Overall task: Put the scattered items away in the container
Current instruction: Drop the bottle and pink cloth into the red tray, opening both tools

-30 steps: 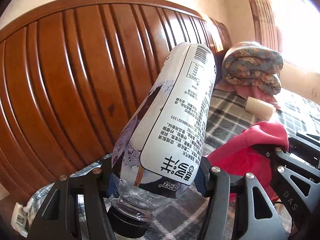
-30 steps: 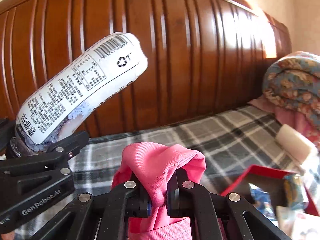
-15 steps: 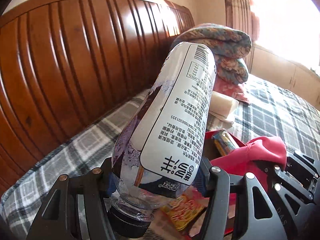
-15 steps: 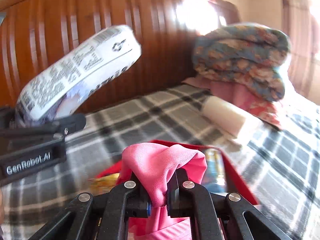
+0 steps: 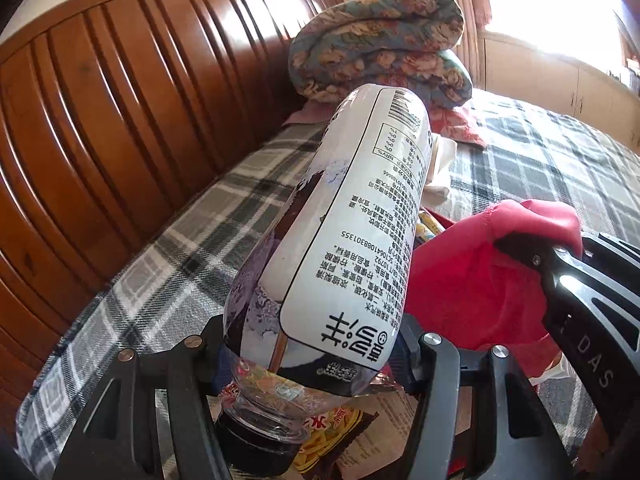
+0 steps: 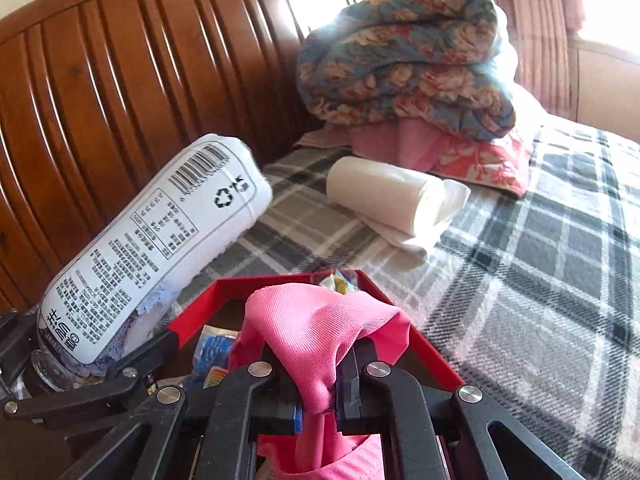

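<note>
Both grippers hover over the red box (image 6: 416, 344) on the plaid bedcover (image 6: 540, 280). Left gripper (image 5: 312, 344) clamps the white-labelled bottle (image 5: 360, 224) near its neck, base tilted up past the box's far-left rim. Right gripper (image 6: 316, 384), jaws beginning to part, pinches the pink cloth (image 6: 320, 328) above the box's middle. Beyond its far rim lies bare plaid before the white roll (image 6: 384, 200).
</note>
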Demonstrator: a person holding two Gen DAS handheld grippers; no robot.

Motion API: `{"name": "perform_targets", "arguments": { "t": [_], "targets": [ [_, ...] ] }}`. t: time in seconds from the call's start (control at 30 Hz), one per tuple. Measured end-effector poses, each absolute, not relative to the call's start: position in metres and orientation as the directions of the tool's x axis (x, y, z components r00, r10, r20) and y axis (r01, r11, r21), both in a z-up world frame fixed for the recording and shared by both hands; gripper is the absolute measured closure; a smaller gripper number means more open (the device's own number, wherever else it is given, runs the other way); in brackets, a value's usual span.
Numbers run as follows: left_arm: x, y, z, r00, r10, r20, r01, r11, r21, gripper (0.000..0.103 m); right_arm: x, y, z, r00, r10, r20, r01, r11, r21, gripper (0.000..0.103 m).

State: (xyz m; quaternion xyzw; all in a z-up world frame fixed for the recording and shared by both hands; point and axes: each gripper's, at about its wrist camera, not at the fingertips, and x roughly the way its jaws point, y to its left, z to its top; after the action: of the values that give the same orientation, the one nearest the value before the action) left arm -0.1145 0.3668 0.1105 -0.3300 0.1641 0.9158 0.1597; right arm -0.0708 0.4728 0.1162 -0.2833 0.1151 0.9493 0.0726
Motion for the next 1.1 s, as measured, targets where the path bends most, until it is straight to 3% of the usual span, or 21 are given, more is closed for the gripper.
{"name": "perform_targets", "arguments": {
  "t": [0.1, 0.17, 0.2, 0.23, 0.27, 0.3, 0.33, 0.53, 0.73, 1.1],
  "targets": [
    [-0.114, 0.364, 0.109, -0.728, 0.176, -0.663, -0.390, -0.901, 0.189, 0.037, -0.075, 0.469, 0.109, -0.820, 0.039, -0.571, -0.189, -0.960, 0.207, 0.092],
    [-0.116, 0.362, 0.106, -0.722, 0.153, -0.675, -0.372, -0.908, 0.192, 0.029, -0.078, 0.465, 0.105, -0.816, 0.012, -0.578, -0.171, -0.960, 0.222, 0.091],
    [-0.116, 0.360, 0.106, -0.721, 0.146, -0.677, -0.367, -0.910, 0.194, 0.017, -0.078, 0.465, 0.104, -0.814, 0.012, -0.581, -0.175, -0.958, 0.225, 0.085],
    [-0.117, 0.358, 0.105, -0.722, 0.150, -0.676, -0.370, -0.909, 0.194, 0.003, -0.078, 0.466, 0.103, -0.812, 0.006, -0.583, -0.175, -0.956, 0.234, 0.070],
    [-0.115, 0.357, 0.106, -0.723, 0.164, -0.671, -0.382, -0.904, 0.191, 0.000, -0.079, 0.468, 0.102, -0.809, -0.005, -0.587, -0.171, -0.954, 0.244, 0.057],
    [-0.113, 0.356, 0.106, -0.729, 0.174, -0.662, -0.392, -0.899, 0.194, 0.000, -0.080, 0.469, 0.100, -0.806, -0.019, -0.591, -0.165, -0.953, 0.255, 0.028],
    [-0.109, 0.357, 0.107, -0.741, 0.178, -0.648, -0.397, -0.894, 0.209, 0.000, -0.080, 0.470, 0.099, -0.807, -0.025, -0.589, -0.163, -0.951, 0.264, 0.013],
    [-0.100, 0.364, 0.112, -0.781, 0.143, -0.607, -0.391, -0.871, 0.298, 0.000, -0.076, 0.467, 0.107, -0.825, 0.036, -0.564, -0.185, -0.960, 0.209, 0.004],
    [-0.100, 0.353, 0.118, -0.761, 0.153, -0.631, -0.375, -0.897, 0.234, 0.000, -0.075, 0.470, 0.108, -0.822, 0.059, -0.567, -0.204, -0.959, 0.195, 0.001],
    [-0.104, 0.295, 0.132, -0.731, 0.170, -0.660, -0.320, -0.941, 0.112, 0.000, -0.044, 0.490, 0.123, -0.845, 0.084, -0.528, -0.286, -0.905, 0.314, 0.001]
  ]
}}
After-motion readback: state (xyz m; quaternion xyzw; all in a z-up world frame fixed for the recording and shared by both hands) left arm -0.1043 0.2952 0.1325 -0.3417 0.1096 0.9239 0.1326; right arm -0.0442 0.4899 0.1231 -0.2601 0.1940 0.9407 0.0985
